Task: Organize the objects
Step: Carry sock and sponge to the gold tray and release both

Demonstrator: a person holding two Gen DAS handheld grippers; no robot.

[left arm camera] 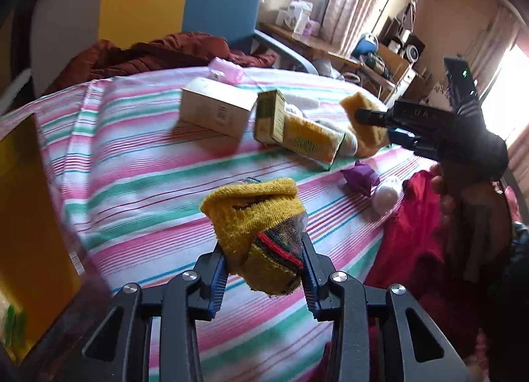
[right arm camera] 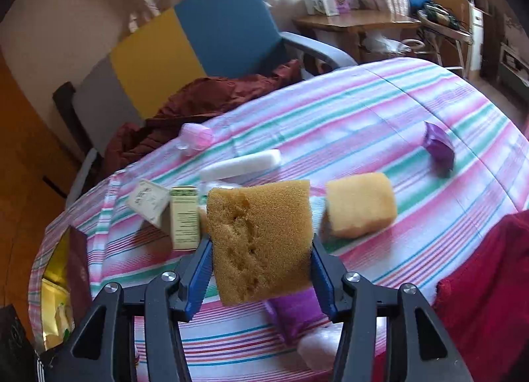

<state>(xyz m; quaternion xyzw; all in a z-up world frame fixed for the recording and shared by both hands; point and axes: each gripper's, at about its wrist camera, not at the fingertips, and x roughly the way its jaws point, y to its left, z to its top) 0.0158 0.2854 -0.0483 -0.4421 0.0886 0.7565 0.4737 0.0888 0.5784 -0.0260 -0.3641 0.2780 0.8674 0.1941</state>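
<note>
The left hand-held gripper [left arm camera: 264, 269] is clamped on a yellow knitted sock [left arm camera: 258, 223]: its ribbed blue pads [left arm camera: 218, 277] press both sides of the bunched lower part, where red and dark stripes show. The fuzzy, folded cuff stands up beyond the fingertips, and the sock hangs clear above the bed [left arm camera: 148, 183].

The right hand-held gripper [right arm camera: 261, 269] is clamped on a coarse, porous tan sponge [right arm camera: 261, 239], a squarish block with pitted holes in its face. Its blue pads [right arm camera: 198, 269] squeeze the lower edges, and most of the block rises past the fingertips, lifted off the bed.

The bed wears a thin cotton cover in pink, green and white stripes. Just under the right hand-held gripper lie a crinkled purple packet [right arm camera: 294, 312] and a white rounded lump [right arm camera: 319, 349]. A red fleecy cloth [right arm camera: 489, 282] hangs at the bed's right edge. Just beyond the held sponge, to its right, a paler, smoother yellow sponge block [right arm camera: 360, 205] rests on the cover. To its left stands a green and cream carton [right arm camera: 183, 216], next to a tilted white carton [right arm camera: 148, 198]. Behind them lies a white oblong bar [right arm camera: 241, 163]. Farther off, well apart, sit a second purple packet [right arm camera: 438, 145] to the right and a small pink bundle [right arm camera: 196, 135] near the far edge. Past the bed, a rumpled maroon cloth [right arm camera: 205, 97] lies heaped before a blue and yellow chair [right arm camera: 198, 41].
</note>
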